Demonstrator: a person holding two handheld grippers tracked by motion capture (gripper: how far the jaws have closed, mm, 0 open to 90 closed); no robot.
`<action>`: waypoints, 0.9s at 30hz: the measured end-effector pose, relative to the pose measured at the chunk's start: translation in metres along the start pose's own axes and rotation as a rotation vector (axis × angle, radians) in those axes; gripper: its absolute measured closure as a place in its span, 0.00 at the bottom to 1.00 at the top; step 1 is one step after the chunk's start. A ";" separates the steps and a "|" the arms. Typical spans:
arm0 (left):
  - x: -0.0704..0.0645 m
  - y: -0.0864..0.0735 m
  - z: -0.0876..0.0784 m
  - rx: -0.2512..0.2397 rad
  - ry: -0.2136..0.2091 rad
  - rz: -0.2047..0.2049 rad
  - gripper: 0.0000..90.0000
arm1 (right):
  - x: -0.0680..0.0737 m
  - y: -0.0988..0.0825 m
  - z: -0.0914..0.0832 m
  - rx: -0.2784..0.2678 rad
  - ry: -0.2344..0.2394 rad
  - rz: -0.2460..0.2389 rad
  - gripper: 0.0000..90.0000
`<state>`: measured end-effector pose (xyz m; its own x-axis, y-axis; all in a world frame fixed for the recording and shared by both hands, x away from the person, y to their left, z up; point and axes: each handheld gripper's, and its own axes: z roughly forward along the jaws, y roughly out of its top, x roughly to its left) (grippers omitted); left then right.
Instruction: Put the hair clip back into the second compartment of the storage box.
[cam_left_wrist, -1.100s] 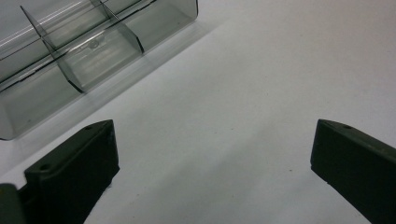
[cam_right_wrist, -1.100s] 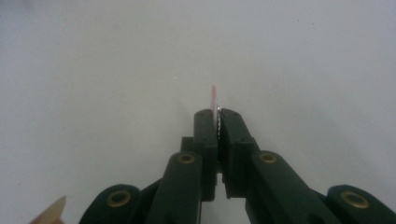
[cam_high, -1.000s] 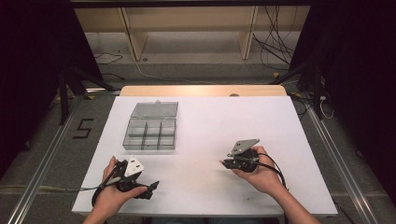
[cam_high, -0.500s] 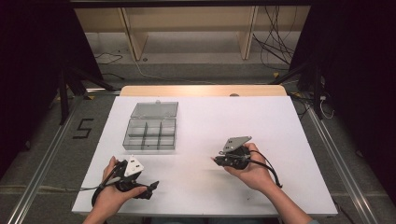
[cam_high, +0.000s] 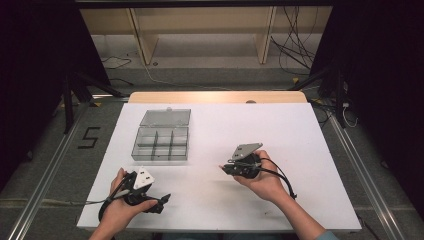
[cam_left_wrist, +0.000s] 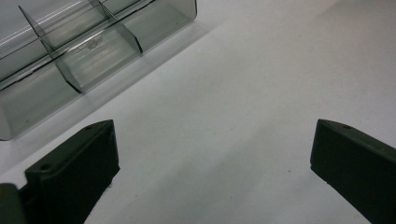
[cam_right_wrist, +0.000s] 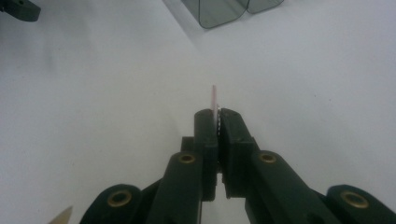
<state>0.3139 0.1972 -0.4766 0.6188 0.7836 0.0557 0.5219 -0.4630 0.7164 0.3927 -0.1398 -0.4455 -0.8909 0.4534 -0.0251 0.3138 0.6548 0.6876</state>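
Note:
A clear grey compartment box (cam_high: 161, 144) lies open on the white table (cam_high: 280, 130), its lid (cam_high: 166, 117) folded back. My right gripper (cam_high: 224, 167) hovers right of the table's centre, pointing left. In the right gripper view its jaws (cam_right_wrist: 217, 114) are shut on a thin flat pale piece (cam_right_wrist: 214, 95) that sticks out edge-on past the tips. My left gripper (cam_high: 162, 201) rests near the front left edge. In the left gripper view it (cam_left_wrist: 215, 135) stands wide open with bare table between its jaws, and the box (cam_left_wrist: 84, 46) lies ahead to its left.
A corner of the box (cam_right_wrist: 219, 11) shows at the top of the right gripper view, and a jaw of the other gripper (cam_right_wrist: 18, 9) at its top left. Wooden shelving (cam_high: 200, 30) and cables (cam_high: 300, 45) lie beyond the table's far edge.
My right gripper has moved a little to the left across the table, still shut on the thin piece. The left hand has stayed where it was.

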 end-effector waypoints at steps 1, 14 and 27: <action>0.000 0.000 0.000 0.000 0.000 0.000 0.00 | 0.000 0.001 0.000 -0.005 -0.001 -0.002 0.96; 0.001 0.000 0.000 0.004 -0.010 -0.010 0.00 | -0.003 0.012 0.010 -0.042 -0.008 0.024 0.96; 0.002 0.001 -0.001 -0.007 -0.011 -0.028 0.00 | -0.004 0.021 0.019 -0.061 -0.011 0.045 0.96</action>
<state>0.3155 0.1988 -0.4753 0.6103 0.7917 0.0278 0.5353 -0.4380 0.7222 0.4097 -0.1161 -0.4449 -0.8725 0.4886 -0.0011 0.3327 0.5957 0.7310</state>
